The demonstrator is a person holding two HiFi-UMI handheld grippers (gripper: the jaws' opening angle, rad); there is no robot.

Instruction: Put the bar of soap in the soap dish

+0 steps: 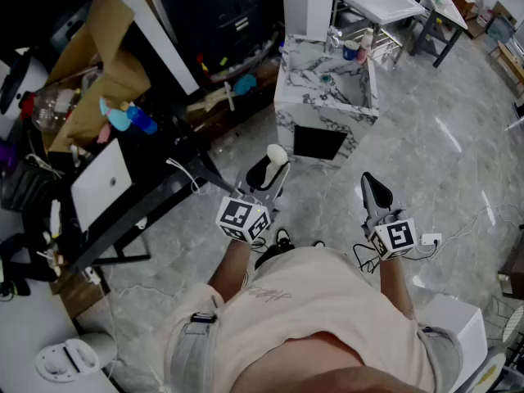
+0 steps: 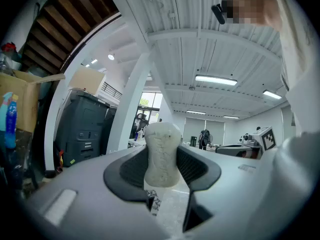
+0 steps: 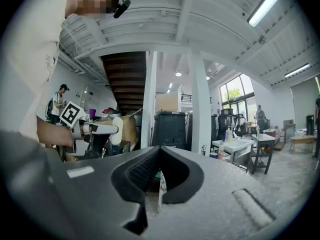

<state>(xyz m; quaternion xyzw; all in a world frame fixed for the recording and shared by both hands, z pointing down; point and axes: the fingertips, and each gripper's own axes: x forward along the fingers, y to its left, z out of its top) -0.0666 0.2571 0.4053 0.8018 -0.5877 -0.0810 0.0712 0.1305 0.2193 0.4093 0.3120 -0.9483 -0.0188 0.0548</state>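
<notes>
Status: bar of soap (image 2: 161,149) gripped.
Your left tongs (image 2: 161,170) clamp it upright at its waist; your right tongs (image 3: 159,176) are closed, pad against pad.

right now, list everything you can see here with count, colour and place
bar of soap: one, off-white, between the left gripper's jaws
sink unit: one, white marble with dark veins, on the floor ahead
bottles: a few, mixed colours, at the sink unit's far rim
cardboard box: one, brown, upper left
blue bottle: one, blue, beside the cardboard box
flat panel: one, white, on the black table at left
left gripper: one, black jaws shut on the bar of soap
right gripper: one, black jaws shut, empty
</notes>
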